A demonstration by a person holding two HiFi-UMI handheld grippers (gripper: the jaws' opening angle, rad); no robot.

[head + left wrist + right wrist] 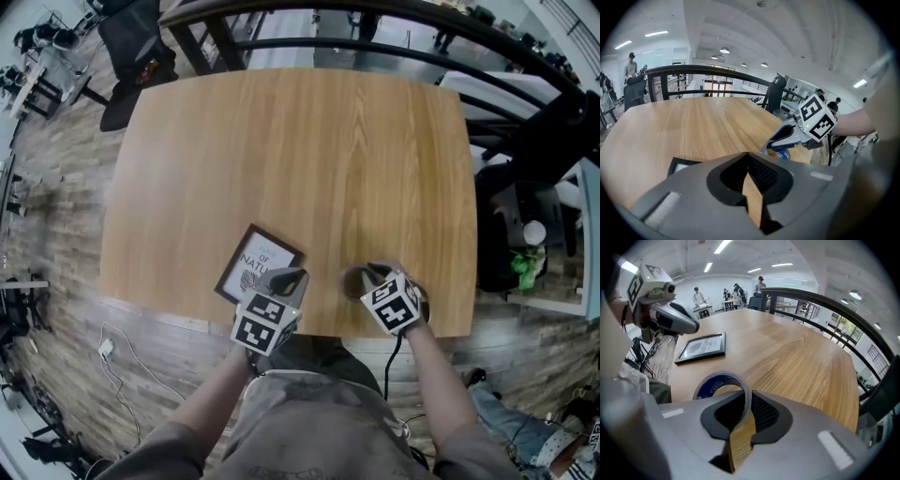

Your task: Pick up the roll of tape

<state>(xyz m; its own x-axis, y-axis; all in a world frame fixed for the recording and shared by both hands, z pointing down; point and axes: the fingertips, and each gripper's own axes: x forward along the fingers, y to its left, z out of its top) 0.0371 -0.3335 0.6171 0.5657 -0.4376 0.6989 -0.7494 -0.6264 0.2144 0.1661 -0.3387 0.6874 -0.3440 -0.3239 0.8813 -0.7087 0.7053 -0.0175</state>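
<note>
Tape roll [710, 386] — rim between closing right claw [746, 403]

The tape [723, 385] is a ring with a pale grey outer wall and a blue core bearing white print too small to read; it lies flat on the wooden surface [797, 357], hole upward, close to the near edge, right of the middle; the right tongs [745, 404] reach down over it and their jaws are closing on its near wall, one inside the ring, one outside; most of the ring shows beyond the jaws.
</note>
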